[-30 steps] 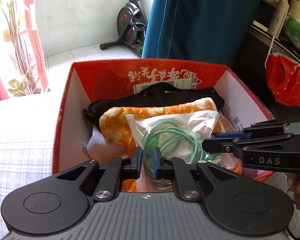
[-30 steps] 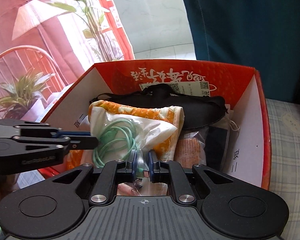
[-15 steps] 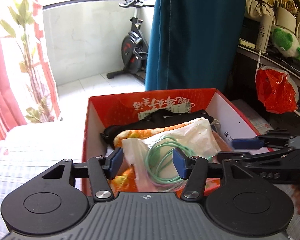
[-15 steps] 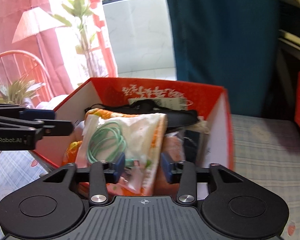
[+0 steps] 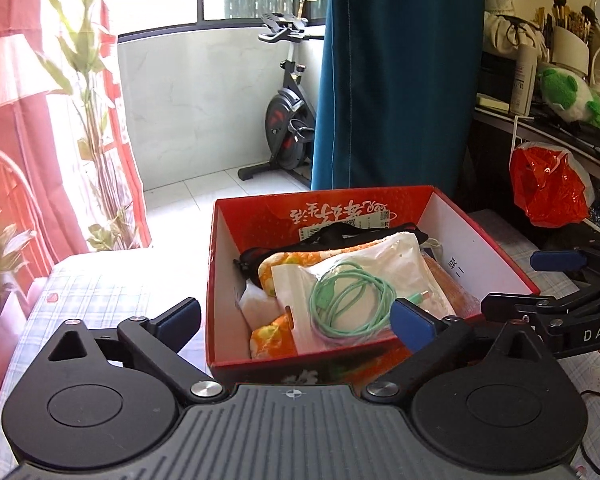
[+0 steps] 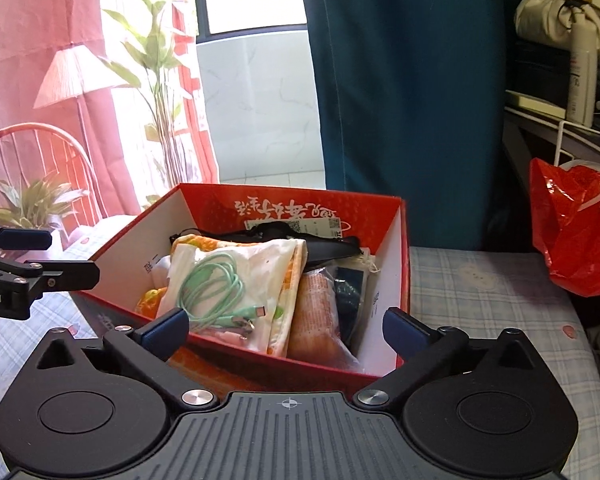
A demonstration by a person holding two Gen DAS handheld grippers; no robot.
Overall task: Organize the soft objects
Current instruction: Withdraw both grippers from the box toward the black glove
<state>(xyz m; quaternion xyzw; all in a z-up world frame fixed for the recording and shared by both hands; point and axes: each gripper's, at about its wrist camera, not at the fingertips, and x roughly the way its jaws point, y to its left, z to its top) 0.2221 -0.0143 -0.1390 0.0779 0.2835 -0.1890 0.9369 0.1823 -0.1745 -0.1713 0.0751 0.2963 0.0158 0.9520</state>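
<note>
Soft objects sit packed in the red box (image 5: 380, 354) on the checked bed cover (image 6: 480, 280): clear pouch (image 5: 364, 276) with the coiled green cable (image 5: 350, 300) on top, orange cloth (image 5: 296, 260) under it, black strap (image 5: 340, 236) at the back. A second ago we had both tongs closed on the pouch, low inside the box. Now our left tongs (image 5: 296, 322) and right tongs (image 6: 286, 326) are spread wide, empty, drawn back outside the near wall. The pouch lies flat where we let go. We judge this placement finished; next comes whatever soft item remains outside, none in view.
</note>
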